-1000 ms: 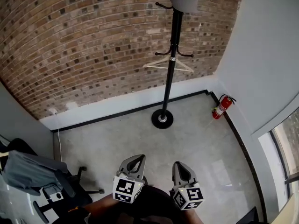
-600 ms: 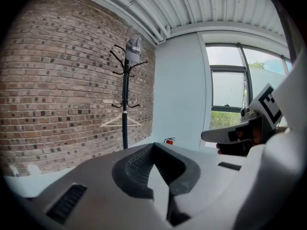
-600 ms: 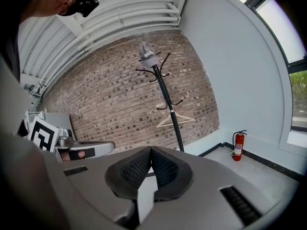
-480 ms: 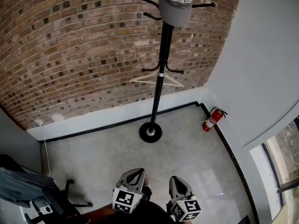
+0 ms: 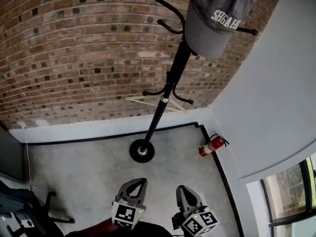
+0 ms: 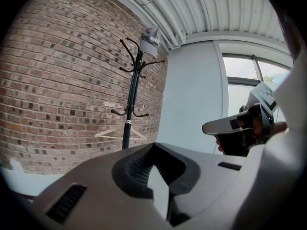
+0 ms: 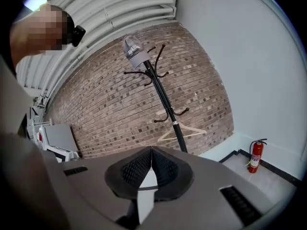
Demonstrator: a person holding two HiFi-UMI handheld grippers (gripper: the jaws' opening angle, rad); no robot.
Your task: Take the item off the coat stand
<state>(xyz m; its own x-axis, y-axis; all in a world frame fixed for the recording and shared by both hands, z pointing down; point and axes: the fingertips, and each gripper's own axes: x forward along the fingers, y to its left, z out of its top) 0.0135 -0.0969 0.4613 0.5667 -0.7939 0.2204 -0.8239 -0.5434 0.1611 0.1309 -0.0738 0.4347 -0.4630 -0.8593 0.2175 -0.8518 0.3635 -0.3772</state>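
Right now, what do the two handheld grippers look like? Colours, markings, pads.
Both match: grey moulded plastic jaws tapering to a point, with dark ribbed pads inside. The left gripper and right gripper each carry a white cube printed with black square markers. No cables show.

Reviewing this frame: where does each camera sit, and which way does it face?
Head view: on the person's head, looking steeply down at the floor, the coat stand with its cap and a fire extinguisher; the left gripper and right gripper show at the bottom.
Left gripper view: rides the left gripper, looking along its shut jaws up at the coat stand and cap.
Right gripper view: rides the right gripper, looking along its shut jaws at the coat stand, cap and fire extinguisher.
Shared: all three see the coat stand and cap.
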